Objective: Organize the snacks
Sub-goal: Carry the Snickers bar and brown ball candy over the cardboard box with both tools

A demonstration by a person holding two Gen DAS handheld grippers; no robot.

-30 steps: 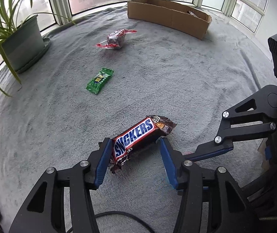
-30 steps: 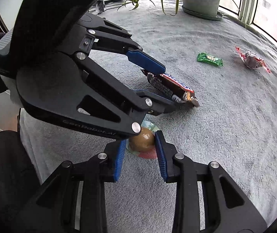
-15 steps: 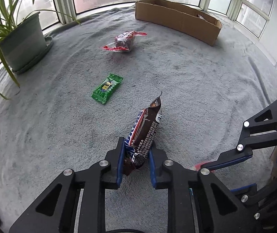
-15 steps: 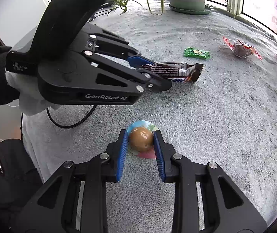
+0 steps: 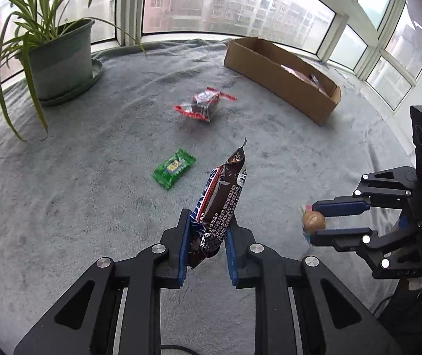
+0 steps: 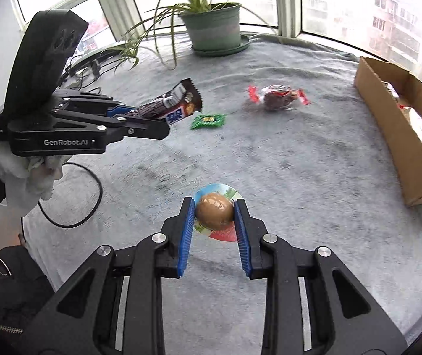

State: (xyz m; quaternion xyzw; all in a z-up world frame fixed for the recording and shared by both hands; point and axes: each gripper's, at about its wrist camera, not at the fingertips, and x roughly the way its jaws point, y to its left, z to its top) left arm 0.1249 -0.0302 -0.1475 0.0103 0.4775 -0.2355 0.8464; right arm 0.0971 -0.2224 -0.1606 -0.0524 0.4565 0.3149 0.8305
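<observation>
My left gripper (image 5: 208,222) is shut on a brown Snickers bar (image 5: 221,204) and holds it tilted up above the grey blanket; it also shows in the right wrist view (image 6: 169,108). My right gripper (image 6: 214,210) is shut on a brown egg-shaped snack (image 6: 214,213) in a round colourful wrapper, lifted off the blanket; it shows in the left wrist view (image 5: 313,220) too. A green candy packet (image 5: 174,168) and a red-wrapped snack (image 5: 205,106) lie on the blanket ahead. A cardboard box (image 5: 281,78) with snacks inside stands at the far right.
A potted spider plant (image 5: 58,59) stands on a saucer at the far left by the windows. A black cable (image 6: 72,195) trails on the blanket under the left hand. The grey blanket (image 5: 92,207) covers the whole surface.
My left gripper shut on the Snickers bar and lifted it off the blanket. My right gripper closed on the egg snack and raised it. Both have moved up and forward.
</observation>
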